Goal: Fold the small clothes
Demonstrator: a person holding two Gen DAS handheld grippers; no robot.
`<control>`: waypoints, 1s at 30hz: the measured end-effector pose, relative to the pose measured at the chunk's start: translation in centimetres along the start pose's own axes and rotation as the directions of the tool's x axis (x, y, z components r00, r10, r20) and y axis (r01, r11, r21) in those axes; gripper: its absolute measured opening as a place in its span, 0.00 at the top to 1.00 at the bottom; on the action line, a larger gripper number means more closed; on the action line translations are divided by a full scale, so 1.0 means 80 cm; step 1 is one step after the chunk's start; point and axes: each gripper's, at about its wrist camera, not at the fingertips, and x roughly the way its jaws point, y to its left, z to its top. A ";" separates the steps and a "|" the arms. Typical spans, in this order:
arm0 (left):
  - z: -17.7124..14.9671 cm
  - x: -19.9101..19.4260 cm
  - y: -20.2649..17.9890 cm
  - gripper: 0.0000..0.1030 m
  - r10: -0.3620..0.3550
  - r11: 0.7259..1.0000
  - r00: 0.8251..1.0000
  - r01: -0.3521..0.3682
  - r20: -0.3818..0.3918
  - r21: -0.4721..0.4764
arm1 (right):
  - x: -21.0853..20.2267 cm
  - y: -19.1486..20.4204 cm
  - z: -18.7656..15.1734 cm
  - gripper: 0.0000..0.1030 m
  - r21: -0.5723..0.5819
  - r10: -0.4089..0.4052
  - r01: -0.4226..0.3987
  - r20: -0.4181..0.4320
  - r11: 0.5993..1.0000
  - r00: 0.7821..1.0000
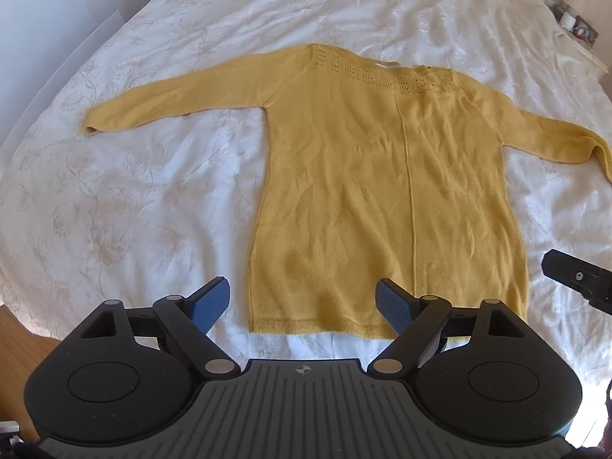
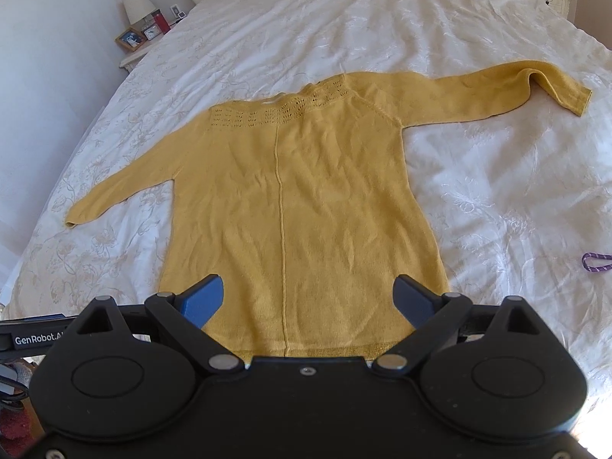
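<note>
A yellow knitted sweater (image 1: 382, 176) lies flat on the white bedspread (image 1: 134, 199), hem toward me, both sleeves spread sideways. It also shows in the right wrist view (image 2: 306, 199), where its right sleeve end is folded back at the cuff (image 2: 554, 84). My left gripper (image 1: 302, 302) is open and empty, hovering above the hem's left part. My right gripper (image 2: 310, 298) is open and empty above the hem's middle and right part. A piece of the right gripper shows at the right edge of the left wrist view (image 1: 577, 279).
The bedspread (image 2: 478, 210) is wrinkled with a floral pattern. A nightstand with a lamp (image 2: 137, 5), a picture frame (image 2: 130, 38) and a clock stands at the far left. A purple cord (image 2: 596, 262) lies on the bed at right. Wooden floor (image 1: 15, 344) shows at lower left.
</note>
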 end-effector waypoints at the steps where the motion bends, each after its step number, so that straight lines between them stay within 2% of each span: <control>1: 0.008 0.004 0.001 0.19 -0.001 1.000 1.000 0.001 0.003 0.007 | 0.003 0.001 0.006 0.07 0.006 -0.007 0.007 0.008 1.000 1.000; 7: 0.055 0.026 0.007 0.19 -0.029 0.998 0.999 0.027 0.033 0.048 | 0.018 -0.004 0.038 0.07 0.022 -0.081 0.080 0.059 0.997 0.995; 14: 0.089 0.046 -0.007 0.19 -0.096 0.984 0.995 0.091 0.027 0.151 | 0.031 -0.041 0.076 0.09 0.069 -0.166 0.160 0.088 0.985 0.982; 16: 0.098 0.048 -0.011 0.19 -0.100 0.982 0.995 0.093 0.031 0.163 | 0.035 -0.058 0.089 0.17 0.075 -0.184 0.178 0.086 0.981 0.979; 19: 0.105 0.050 -0.020 0.19 -0.110 0.981 0.993 0.103 0.032 0.162 | 0.041 -0.092 0.113 0.26 0.097 -0.204 0.196 0.078 0.976 0.976; 25: 0.107 0.056 -0.049 0.19 -0.101 0.987 0.995 0.098 0.016 0.127 | 0.046 -0.180 0.164 0.28 0.144 -0.264 0.250 0.088 0.957 0.961; 30: 0.105 0.054 -0.078 0.19 -0.077 0.995 0.997 0.078 -0.005 0.060 | 0.047 -0.266 0.207 0.29 0.200 -0.311 0.291 0.079 0.936 0.947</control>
